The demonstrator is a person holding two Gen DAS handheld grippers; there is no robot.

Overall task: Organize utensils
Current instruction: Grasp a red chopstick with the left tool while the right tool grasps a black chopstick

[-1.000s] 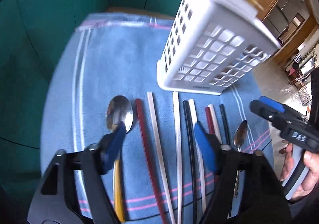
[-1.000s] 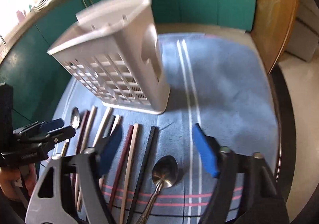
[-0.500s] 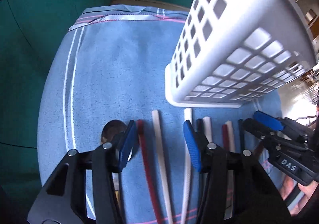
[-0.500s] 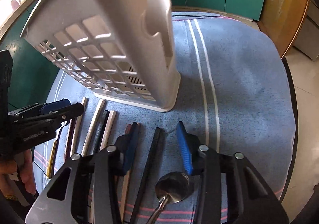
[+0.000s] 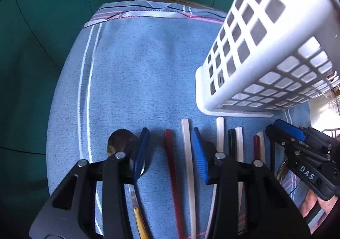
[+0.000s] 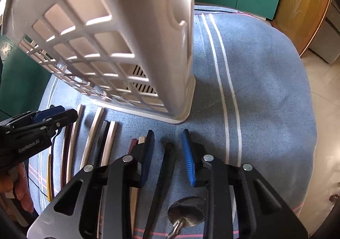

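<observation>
Chopsticks lie side by side in row on blue striped cloth [image 5: 148, 73], lower frame: dark red chopstick [image 5: 171, 166], white chopstick [image 5: 188, 162], black chopstick [image 6: 163, 173]. White plastic grid basket [image 5: 265, 52] stands just behind row. Left gripper [image 5: 170, 154] half open, red and white sticks between blue pads. Right gripper [image 6: 169, 157] half open around black stick. Left view alone shows yellow-handled spoon [image 5: 121, 143]; right view alone shows silver spoon [image 6: 187, 211] at bottom.

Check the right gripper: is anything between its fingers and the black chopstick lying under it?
Nothing visible blocks it. The right gripper is open, one blue pad on either side of the black chopstick on the blue cloth. The neighbouring pale chopstick lies outside the left pad, and the spoon sits nearer the camera.
</observation>
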